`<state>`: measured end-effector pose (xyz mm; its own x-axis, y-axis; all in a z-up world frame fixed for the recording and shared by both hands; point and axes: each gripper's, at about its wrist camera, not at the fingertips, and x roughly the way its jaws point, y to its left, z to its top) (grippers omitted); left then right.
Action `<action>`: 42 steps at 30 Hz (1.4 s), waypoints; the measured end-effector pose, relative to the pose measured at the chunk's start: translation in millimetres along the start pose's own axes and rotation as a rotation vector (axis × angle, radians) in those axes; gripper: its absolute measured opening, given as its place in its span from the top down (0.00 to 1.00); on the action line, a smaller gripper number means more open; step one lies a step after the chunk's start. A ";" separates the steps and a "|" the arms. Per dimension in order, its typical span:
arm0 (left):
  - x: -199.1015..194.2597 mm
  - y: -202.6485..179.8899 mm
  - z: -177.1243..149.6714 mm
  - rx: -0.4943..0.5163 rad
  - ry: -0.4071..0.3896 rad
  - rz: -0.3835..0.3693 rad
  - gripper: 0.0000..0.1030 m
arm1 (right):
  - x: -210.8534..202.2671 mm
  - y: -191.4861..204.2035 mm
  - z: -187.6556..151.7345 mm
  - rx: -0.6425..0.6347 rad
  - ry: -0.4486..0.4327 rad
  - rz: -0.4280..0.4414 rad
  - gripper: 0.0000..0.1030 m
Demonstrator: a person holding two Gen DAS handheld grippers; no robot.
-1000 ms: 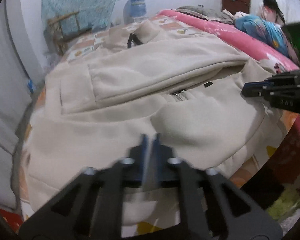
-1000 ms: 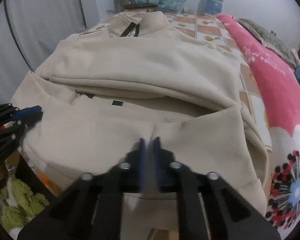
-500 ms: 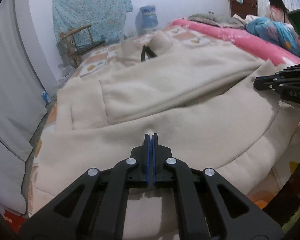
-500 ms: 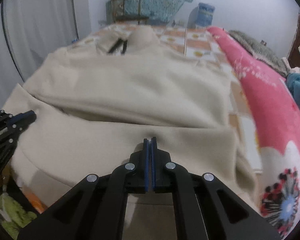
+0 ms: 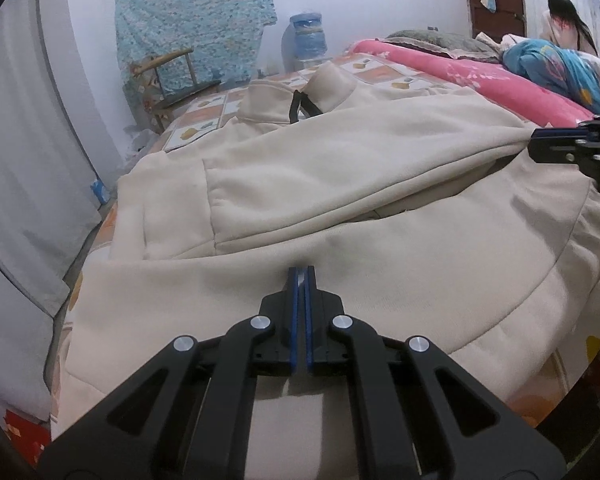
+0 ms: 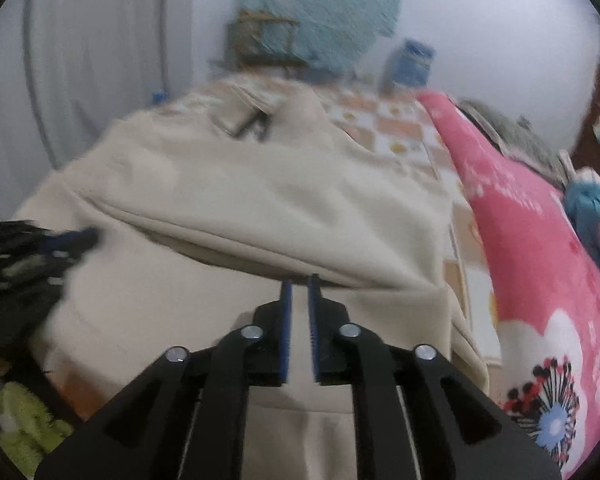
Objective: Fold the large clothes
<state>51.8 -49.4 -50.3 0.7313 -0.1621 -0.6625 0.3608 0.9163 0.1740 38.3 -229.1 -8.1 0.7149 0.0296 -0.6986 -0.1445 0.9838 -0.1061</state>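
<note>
Since 0.5 s ago, right tool (image 6: pixel 298 284) has parted slightly, fabric loose in the gap; view blurred. Left tool (image 5: pixel 301 276) stays pinched on hem of cream jacket (image 5: pixel 340 168), which lies on the bed (image 5: pixel 400 76). Sleeves already folded across body; bottom half is being brought up toward collar. Remaining, likely: release, flatten, final fold.

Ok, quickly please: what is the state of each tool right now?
Left tool: closed, pinching the hem of the cream sweatshirt.
Right tool: slightly open; the hem lies between its fingers, and a grip cannot be told.
</note>
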 end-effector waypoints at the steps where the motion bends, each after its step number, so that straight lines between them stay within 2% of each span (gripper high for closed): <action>1: -0.2 0.4 -0.4 -0.006 -0.001 -0.001 0.98 | -3.1 6.2 0.3 -0.009 -0.007 0.048 0.85; 4: -0.4 0.4 -0.7 -0.010 -0.005 0.001 0.98 | 4.9 23.4 -3.5 -0.030 0.026 0.138 0.85; 7: -0.1 2.5 -0.4 -0.018 -0.008 -0.008 0.98 | 31.9 33.4 -13.1 -0.041 0.112 0.122 0.85; 11: -4.7 19.2 -1.6 -0.073 0.007 -0.058 0.93 | 41.0 23.7 -15.9 0.019 0.103 0.158 0.83; 14: -14.0 46.0 -9.3 -0.129 0.011 -0.006 0.93 | 44.3 21.9 -17.4 0.029 0.103 0.174 0.83; 17: -12.3 89.6 -29.3 -0.198 0.059 0.132 0.93 | 44.5 21.2 -14.6 0.027 0.100 0.172 0.83; 19: -14.2 116.1 -40.2 -0.261 0.067 0.175 0.94 | 45.1 19.5 -14.1 0.038 0.097 0.180 0.83; 21: -19.9 141.0 -49.3 -0.314 0.074 0.193 0.98 | 37.7 18.8 -15.2 0.046 0.096 0.189 0.83; 23: -22.9 148.6 -52.3 -0.343 0.071 0.171 0.98 | 37.1 17.8 -15.8 0.051 0.093 0.194 0.83; 27: -23.5 133.0 -42.9 -0.298 0.073 0.200 0.98 | 37.5 16.5 -16.1 0.066 0.090 0.199 0.82; 31: -32.0 103.9 -22.1 -0.265 -0.015 0.076 0.98 | 37.9 18.4 -15.8 0.064 0.089 0.192 0.82; 35: -12.7 68.5 -18.9 -0.201 0.044 -0.006 0.98 | 38.1 17.4 -15.9 0.074 0.087 0.192 0.82; 37: -6.7 58.3 -20.7 -0.181 0.041 0.020 0.97 | 36.0 13.7 -16.1 0.074 0.086 0.181 0.82; 39: -6.0 55.8 -20.4 -0.175 0.043 0.031 0.97 | 33.3 0.5 -17.0 0.082 0.080 0.079 0.82; 42: -6.1 56.4 -23.1 -0.187 0.040 0.021 0.97 | 33.3 -42.7 -26.0 0.186 0.092 -0.062 0.83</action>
<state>54.3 11.7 -53.3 0.7123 -0.1312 -0.6895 0.2294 0.9719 0.0520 50.4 -274.8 -45.3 0.6516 -0.0398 -0.7576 0.0324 0.9992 -0.0247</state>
